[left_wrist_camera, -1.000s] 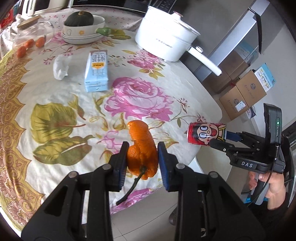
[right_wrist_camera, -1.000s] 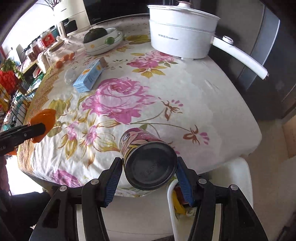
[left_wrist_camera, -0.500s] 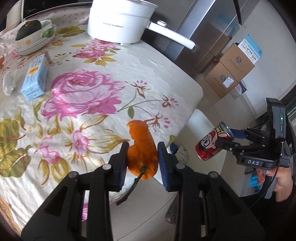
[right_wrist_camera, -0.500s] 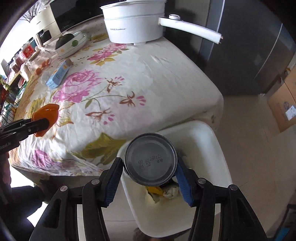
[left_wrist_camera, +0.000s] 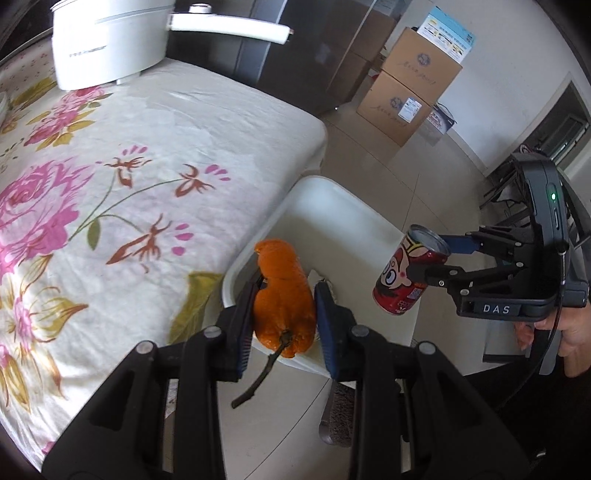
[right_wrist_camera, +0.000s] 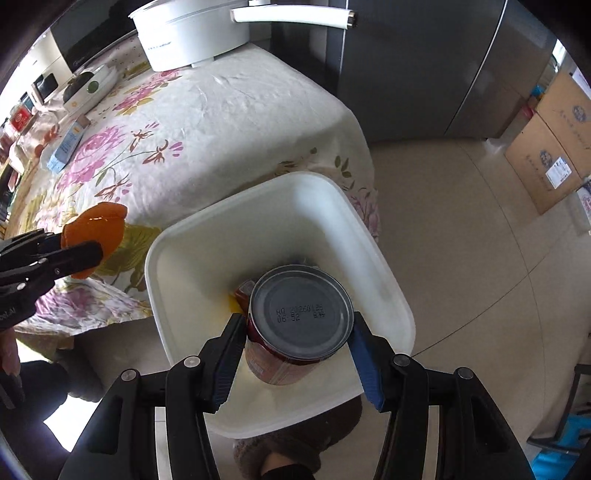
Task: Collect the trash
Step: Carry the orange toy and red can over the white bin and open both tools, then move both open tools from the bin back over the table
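Fingers of right gripper pinching red can over white bin; I'm holding orange peel in left gripper at bin rim. Both drops pending; blue carton waiting on bench.

Landmark: the table, covered with a cream cloth printed with pink roses and olive leaves.
Pot: a white electric pot with a long white handle stands at the table's far end.
Carton: a blue drink carton lies on the table, towards its left side in the right wrist view.
Bowl: a white bowl holding something dark green sits beyond the carton, farther along the table.
Cabinet: a dark grey cabinet stands on the floor just past the table's far corner.
Boxes: two stacked cardboard boxes stand on the tiled floor, well apart from the table.
Small box: a blue and white box rests on top of the stack.
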The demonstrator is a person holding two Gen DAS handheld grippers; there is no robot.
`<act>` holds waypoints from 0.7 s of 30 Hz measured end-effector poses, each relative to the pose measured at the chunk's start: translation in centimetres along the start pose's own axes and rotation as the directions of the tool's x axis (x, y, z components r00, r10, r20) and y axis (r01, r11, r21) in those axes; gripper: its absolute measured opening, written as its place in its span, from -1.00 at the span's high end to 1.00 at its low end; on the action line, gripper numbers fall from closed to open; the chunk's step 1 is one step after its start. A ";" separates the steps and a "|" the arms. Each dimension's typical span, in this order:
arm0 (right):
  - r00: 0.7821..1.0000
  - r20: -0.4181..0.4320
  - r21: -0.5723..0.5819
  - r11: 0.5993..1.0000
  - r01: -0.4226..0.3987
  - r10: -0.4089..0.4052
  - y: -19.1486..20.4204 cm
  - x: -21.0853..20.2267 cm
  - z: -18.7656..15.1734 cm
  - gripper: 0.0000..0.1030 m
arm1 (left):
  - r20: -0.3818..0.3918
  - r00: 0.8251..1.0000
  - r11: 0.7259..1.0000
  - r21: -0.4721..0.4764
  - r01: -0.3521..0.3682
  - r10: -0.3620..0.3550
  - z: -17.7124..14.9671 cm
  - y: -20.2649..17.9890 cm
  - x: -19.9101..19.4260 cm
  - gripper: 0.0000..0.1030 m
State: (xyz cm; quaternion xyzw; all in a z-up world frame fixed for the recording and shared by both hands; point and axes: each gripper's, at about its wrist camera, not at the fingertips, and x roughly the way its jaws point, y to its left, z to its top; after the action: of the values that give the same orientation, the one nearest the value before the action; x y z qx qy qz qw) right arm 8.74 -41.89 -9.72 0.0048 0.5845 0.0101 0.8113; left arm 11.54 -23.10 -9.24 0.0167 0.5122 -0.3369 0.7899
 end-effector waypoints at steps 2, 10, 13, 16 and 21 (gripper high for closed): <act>1.000 -0.002 0.008 1.000 0.001 -0.001 -0.6 0.0 -0.2 -0.11 | -0.002 1.000 0.999 0.032 0.003 -0.003 0.2 -0.7 0.7 0.36; 1.000 -0.023 0.028 1.000 0.007 -0.006 -2.0 0.7 -0.6 -0.11 | 0.042 0.993 0.991 0.070 -0.117 0.114 1.3 -0.5 1.3 -0.66; 1.000 -0.030 0.029 1.000 0.011 -0.010 -2.4 0.9 -0.6 -0.11 | 0.031 0.987 0.985 0.060 -0.161 0.160 1.7 0.3 1.1 -0.71; 0.999 -0.039 0.036 0.999 0.007 -0.006 -2.5 1.3 -0.5 -0.11 | 0.032 0.981 0.981 0.035 -0.192 0.191 1.5 1.3 0.7 -0.85; 0.999 -0.043 0.052 0.999 -0.007 0.010 -2.5 1.5 -0.4 -0.11 | 0.032 0.974 0.974 0.016 -0.226 0.225 1.4 2.2 0.0 -0.88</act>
State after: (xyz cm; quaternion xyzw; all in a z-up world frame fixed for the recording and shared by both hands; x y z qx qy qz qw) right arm 8.85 -44.39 -11.36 0.0281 0.6020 -0.0015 0.7980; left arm 13.81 -21.92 -9.29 0.0775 0.4916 -0.2505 0.8304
